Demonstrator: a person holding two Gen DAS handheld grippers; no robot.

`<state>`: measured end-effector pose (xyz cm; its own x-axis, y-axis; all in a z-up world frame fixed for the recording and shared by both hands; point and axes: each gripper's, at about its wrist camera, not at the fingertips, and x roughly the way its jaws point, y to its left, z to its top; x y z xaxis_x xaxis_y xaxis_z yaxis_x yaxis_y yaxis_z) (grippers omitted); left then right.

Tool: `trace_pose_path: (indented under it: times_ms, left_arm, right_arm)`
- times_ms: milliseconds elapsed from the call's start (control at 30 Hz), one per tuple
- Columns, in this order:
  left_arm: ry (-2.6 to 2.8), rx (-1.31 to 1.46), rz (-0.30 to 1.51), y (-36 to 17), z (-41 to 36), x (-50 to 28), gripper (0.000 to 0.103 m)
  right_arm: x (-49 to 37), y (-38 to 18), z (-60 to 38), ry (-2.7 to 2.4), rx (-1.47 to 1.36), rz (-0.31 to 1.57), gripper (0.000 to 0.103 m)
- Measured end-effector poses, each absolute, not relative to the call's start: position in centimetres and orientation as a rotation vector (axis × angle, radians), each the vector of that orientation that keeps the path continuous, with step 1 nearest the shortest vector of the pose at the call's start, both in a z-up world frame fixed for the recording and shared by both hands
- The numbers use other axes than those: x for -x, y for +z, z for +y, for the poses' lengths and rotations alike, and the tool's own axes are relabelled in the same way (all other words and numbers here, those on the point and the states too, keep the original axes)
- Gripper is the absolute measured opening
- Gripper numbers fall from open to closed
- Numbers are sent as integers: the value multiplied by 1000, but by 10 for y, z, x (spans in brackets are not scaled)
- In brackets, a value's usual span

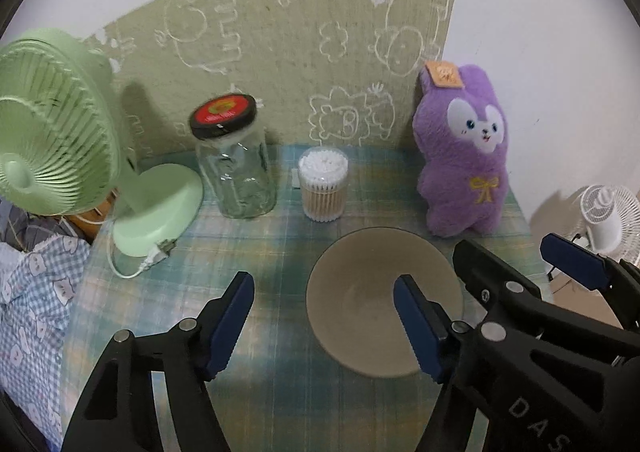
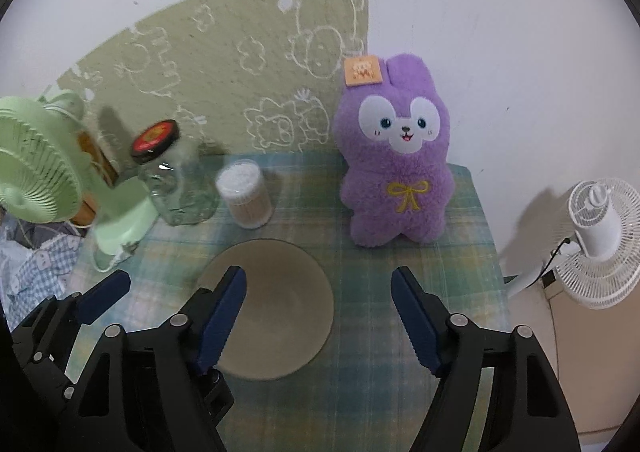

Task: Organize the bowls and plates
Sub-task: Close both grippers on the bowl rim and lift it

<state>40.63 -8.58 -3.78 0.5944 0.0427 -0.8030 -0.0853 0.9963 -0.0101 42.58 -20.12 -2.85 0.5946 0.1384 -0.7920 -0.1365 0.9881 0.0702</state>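
Observation:
A beige bowl (image 1: 360,292) sits on the plaid tablecloth (image 1: 264,248); it also shows in the right wrist view (image 2: 280,300). My left gripper (image 1: 324,316) is open and empty, its right finger over the bowl, its left finger over bare cloth. My right gripper (image 2: 318,312) is open and empty, its left finger over the bowl's left part, its right finger over the cloth to the right. The right gripper also shows in the left wrist view (image 1: 520,264), beside the bowl's right rim. No plate is in view.
At the back stand a glass jar with a black lid (image 1: 236,168), a tub of cotton swabs (image 1: 323,184) and a purple plush rabbit (image 1: 464,156). A green fan (image 1: 52,128) stands at the left. A white fan (image 2: 600,236) stands beyond the table's right edge.

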Motion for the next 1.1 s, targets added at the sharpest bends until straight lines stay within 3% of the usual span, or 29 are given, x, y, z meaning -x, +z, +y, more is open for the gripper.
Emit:
trace_pose_path:
  times_ms: [167,367,567,633,767,1100]
  left_arm:
    - [82,55,977,-65,-87,-427,59]
    - [102,50,1035,-91,-87,-439,50]
    - [116,51,1051,-102,-85,-443,31]
    - [119,51,1062,-104,-85,-445,23]
    - [143,33,1058,-105,-85,-445,16]
    - [152,-16,1072,-103,-91,-442,16]
  right_arm:
    - [-445,-57,-206,152,-17,962,67]
    - [-460,-86,-206,164,-30,1013,58]
    - [-467,-103,-203,174,-59,1055,33]
    - [-468,-108,-203,183,-62,1069,19]
    - [-468,-109,-200,182,-48,1070,19]
    - [-462,-104,-197,167,-9,1074,19]
